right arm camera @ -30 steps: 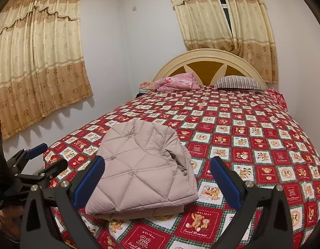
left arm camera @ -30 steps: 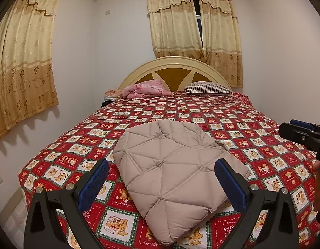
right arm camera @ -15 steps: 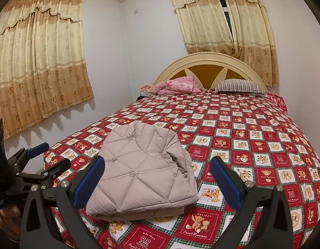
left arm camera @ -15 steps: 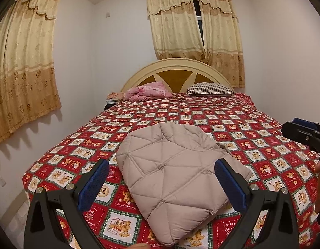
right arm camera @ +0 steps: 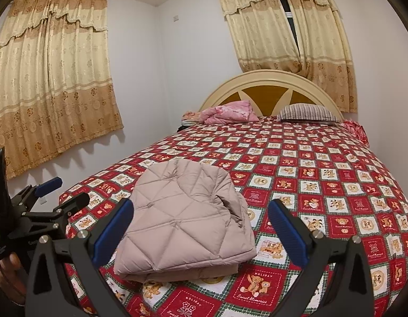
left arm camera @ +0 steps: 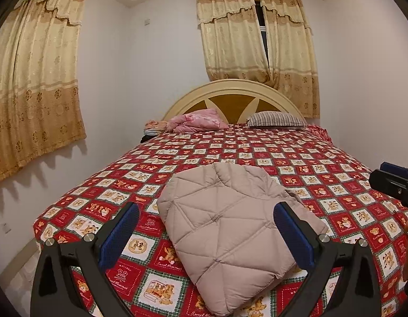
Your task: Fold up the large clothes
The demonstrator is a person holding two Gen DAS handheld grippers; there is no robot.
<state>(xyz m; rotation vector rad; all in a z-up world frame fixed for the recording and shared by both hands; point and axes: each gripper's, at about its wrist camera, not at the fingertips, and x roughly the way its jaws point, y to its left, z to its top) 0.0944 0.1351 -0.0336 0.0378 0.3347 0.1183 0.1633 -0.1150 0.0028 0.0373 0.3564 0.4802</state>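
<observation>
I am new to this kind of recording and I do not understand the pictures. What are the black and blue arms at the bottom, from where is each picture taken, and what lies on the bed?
There is no robot here. A person holds one two-finger gripper in each hand, and a wide-angle camera on each looks forward along its fingers. So one picture is taken from the left gripper and the other from the right gripper; the black arms with blue pads are their fingers. Both are open and hold nothing. Each picture also shows the other gripper at its edge.

In front lies a beige quilted jacket, already folded into a bundle, on a bed with a red checked bedspread. Near the headboard lie a pink blanket and a striped pillow.
</observation>
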